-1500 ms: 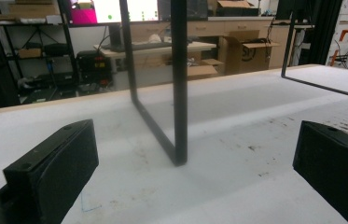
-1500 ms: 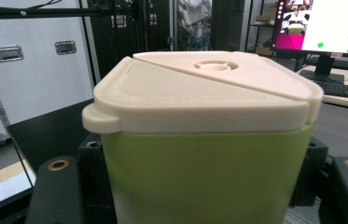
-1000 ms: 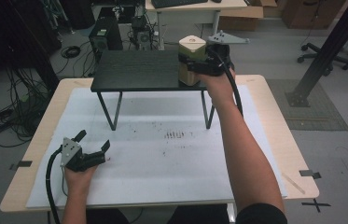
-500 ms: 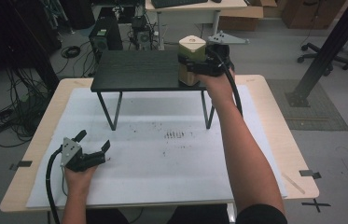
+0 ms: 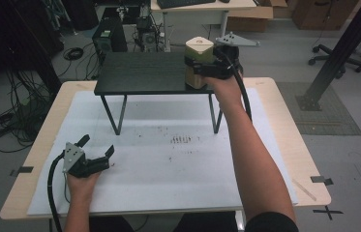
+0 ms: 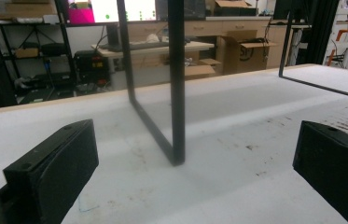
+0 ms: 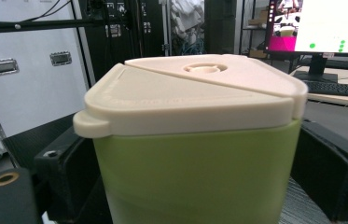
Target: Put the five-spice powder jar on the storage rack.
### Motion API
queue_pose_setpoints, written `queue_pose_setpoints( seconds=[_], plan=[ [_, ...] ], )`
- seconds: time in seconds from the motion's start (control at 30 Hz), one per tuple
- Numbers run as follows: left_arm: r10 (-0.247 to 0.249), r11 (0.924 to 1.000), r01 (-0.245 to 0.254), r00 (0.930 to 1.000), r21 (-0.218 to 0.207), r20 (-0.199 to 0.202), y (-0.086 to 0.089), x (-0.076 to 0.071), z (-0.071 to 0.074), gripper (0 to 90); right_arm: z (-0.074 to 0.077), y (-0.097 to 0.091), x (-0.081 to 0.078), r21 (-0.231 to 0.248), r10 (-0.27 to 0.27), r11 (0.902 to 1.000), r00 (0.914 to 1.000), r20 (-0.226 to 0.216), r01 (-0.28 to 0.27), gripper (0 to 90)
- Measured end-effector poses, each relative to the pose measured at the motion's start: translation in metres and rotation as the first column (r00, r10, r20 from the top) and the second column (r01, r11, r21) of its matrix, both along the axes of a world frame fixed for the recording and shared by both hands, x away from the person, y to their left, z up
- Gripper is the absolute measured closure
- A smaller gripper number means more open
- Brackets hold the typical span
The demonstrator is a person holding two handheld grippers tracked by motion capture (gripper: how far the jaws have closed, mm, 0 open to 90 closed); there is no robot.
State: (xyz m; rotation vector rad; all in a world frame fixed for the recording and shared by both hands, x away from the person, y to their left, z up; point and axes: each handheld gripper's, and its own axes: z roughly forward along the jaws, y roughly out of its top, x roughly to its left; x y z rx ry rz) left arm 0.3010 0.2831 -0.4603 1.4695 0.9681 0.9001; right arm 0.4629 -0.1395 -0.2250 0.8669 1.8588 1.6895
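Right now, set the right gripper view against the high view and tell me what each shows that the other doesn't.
Right gripper view alone: the seam across the cream lid, its round recess, the side tab, and a lit monitor behind.

High view alone: the left gripper, jaws open, low over the white sheet, and both forearms.

Both: the green container standing on the black raised shelf, the right gripper around it, its jaws just opening, the container between them.

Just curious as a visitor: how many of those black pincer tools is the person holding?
2. The left gripper rests low on the white table sheet, jaws open and empty. The right gripper is up on the black stand, its jaws around the green container.
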Motion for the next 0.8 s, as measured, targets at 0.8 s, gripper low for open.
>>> queue_pose_setpoints(
  seconds=[0.8],
  plan=[
    [0.0, 1.0, 0.0, 1.0, 0.0, 0.0, 0.0, -0.0001, 0.0001, 0.4, -0.0028, -0.0041, -0.0058, 0.023, 0.005, 0.9997, 0.9987, 0.051, -0.006, 0.0]
  ],
)
